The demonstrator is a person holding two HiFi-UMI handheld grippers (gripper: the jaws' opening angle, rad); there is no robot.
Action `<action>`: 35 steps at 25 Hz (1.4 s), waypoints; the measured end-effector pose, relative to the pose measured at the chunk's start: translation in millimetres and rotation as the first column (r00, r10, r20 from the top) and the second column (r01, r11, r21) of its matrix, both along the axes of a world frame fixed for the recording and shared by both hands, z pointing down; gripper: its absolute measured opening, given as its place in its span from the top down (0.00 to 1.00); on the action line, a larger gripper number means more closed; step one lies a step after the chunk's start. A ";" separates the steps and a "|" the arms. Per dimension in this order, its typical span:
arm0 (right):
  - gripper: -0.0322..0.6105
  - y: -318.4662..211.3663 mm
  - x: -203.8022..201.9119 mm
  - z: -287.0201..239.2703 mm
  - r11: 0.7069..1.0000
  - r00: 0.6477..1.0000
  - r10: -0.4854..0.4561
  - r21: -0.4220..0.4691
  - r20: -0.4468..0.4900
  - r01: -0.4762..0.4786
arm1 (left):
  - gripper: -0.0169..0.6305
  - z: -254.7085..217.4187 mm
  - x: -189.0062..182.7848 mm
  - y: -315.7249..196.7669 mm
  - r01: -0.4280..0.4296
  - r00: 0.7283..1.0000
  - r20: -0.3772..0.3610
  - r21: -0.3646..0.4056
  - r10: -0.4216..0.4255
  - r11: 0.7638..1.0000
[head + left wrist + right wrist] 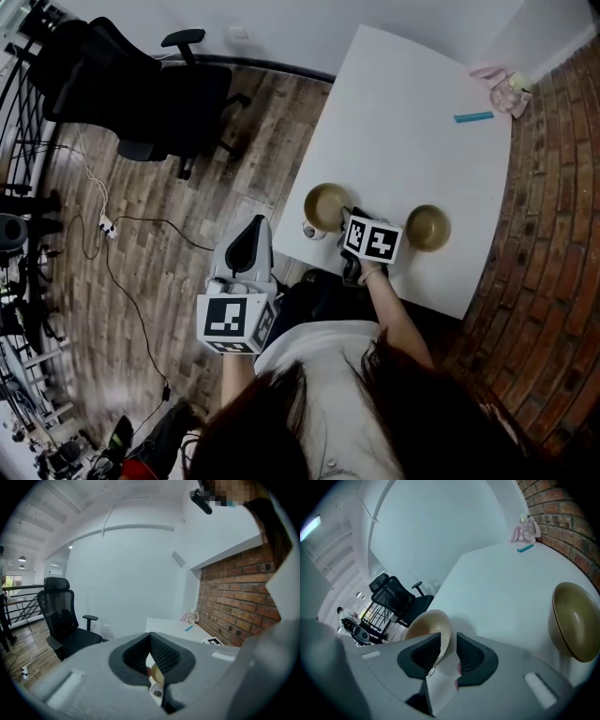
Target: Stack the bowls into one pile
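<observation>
Two olive-brown bowls stand on the white table. The left bowl is near the table's front edge, and its rim sits between the jaws of my right gripper. In the right gripper view this bowl looks tilted, and the right gripper is shut on its rim. The second bowl stands apart to the right. My left gripper hangs off the table over the floor, left of the bowls. The pads of that left gripper meet with nothing between them.
A small white round cup sits at the table edge beside the left bowl. A teal pen and a pink item lie at the far end. A black office chair and cables are on the wood floor; a brick wall runs along the right.
</observation>
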State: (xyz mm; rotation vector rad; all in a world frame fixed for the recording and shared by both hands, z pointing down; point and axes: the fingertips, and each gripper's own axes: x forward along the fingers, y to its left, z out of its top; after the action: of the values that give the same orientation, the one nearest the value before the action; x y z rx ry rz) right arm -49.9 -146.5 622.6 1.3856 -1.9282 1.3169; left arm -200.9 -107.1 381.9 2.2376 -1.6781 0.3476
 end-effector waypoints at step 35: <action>0.91 8.1 13.5 -4.5 0.997 0.997 0.073 0.002 -0.005 -0.073 | 0.97 -9.3 13.0 4.2 -0.062 0.998 0.008 0.026 0.062 0.998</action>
State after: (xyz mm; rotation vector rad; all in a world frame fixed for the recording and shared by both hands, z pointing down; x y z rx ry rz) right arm -36.4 -138.3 618.2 1.4719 -1.8919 1.3441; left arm -187.8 -103.0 372.6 2.3138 -1.6291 0.3512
